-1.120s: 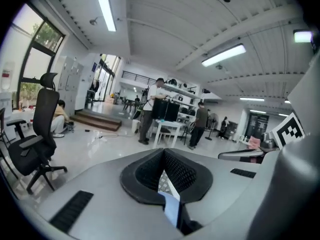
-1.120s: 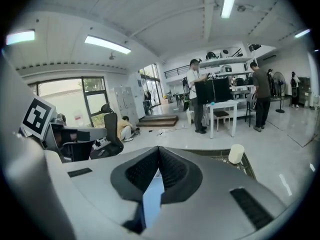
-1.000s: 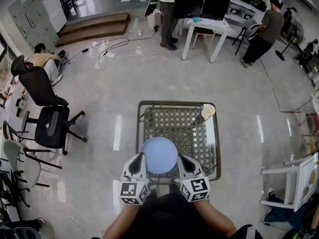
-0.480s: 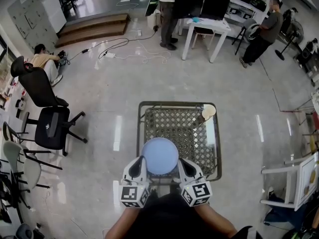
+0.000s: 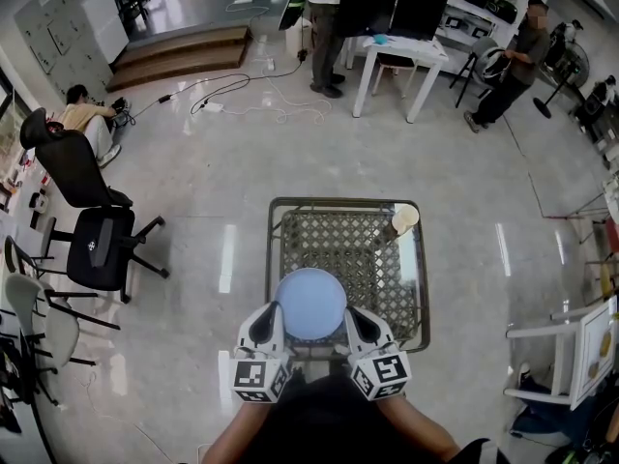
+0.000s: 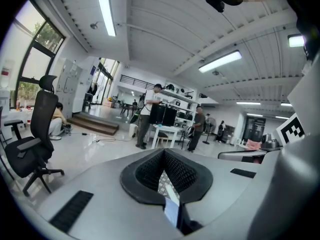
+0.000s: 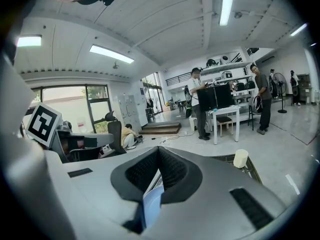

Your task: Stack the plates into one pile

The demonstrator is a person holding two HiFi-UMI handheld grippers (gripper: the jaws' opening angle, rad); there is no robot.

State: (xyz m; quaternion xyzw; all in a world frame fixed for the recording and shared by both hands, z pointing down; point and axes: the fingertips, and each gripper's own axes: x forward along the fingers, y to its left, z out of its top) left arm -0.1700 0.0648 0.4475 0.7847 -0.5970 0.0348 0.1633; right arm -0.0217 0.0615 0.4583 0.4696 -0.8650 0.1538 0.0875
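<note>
A light blue plate [image 5: 310,304] lies on the near end of a small table with a lattice top [image 5: 340,201]. My left gripper [image 5: 274,309] sits just off the plate's left edge and my right gripper [image 5: 349,309] just off its right edge. Both point away from me. In the left gripper view the jaws [image 6: 164,154] are pressed together with nothing between them. The right gripper [image 7: 159,153] looks the same. A sliver of blue plate [image 7: 152,204] shows below the right jaws. Whether more plates lie under the blue one is hidden.
A cream cup [image 5: 403,219] stands at the table's far right corner. A black office chair [image 5: 97,240] is to the left and a white chair [image 5: 571,356] to the right. Two people stand by a white desk [image 5: 401,51] far back; another sits on the floor at left.
Both grippers and the plate have hardly shifted. A person at the far right has stepped slightly.
</note>
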